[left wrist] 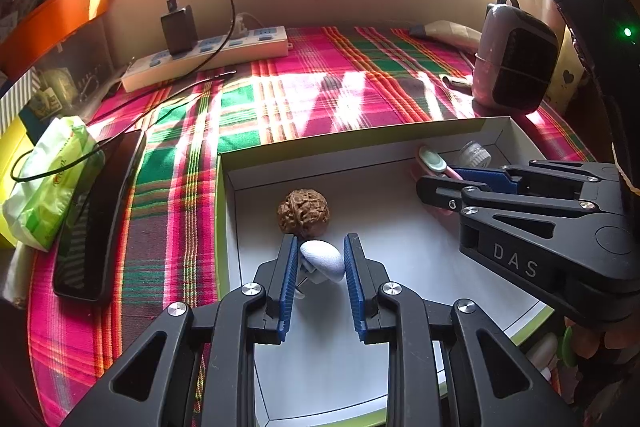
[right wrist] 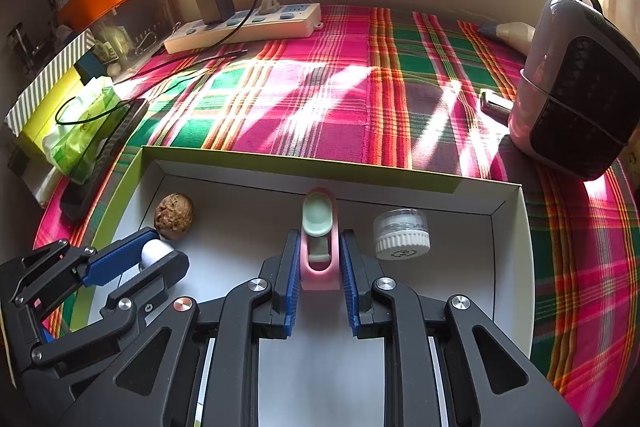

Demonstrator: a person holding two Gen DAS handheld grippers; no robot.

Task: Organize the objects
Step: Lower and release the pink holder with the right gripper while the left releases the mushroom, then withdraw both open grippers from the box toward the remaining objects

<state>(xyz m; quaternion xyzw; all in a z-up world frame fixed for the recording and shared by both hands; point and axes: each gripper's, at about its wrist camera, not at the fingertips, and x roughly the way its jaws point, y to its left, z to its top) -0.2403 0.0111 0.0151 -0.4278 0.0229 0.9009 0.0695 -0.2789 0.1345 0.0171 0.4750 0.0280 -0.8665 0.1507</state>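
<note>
A shallow white box with a green rim [left wrist: 400,135] [right wrist: 320,171] lies on a plaid cloth. My left gripper [left wrist: 320,251] is inside it, shut on a small white rounded object [left wrist: 323,259] [right wrist: 156,251], just in front of a brown walnut [left wrist: 304,213] [right wrist: 174,215]. My right gripper [right wrist: 320,247] is shut on a pink holder with a pale green pad [right wrist: 318,227] [left wrist: 434,161] near the box's far wall. A small clear jar with a white lid [right wrist: 402,233] [left wrist: 476,154] lies to its right.
A black phone [left wrist: 100,215] and a green tissue pack [left wrist: 48,183] lie left of the box. A white power strip with a black charger [left wrist: 208,55] sits at the back. A pink and black fan heater [right wrist: 576,83] stands at the right.
</note>
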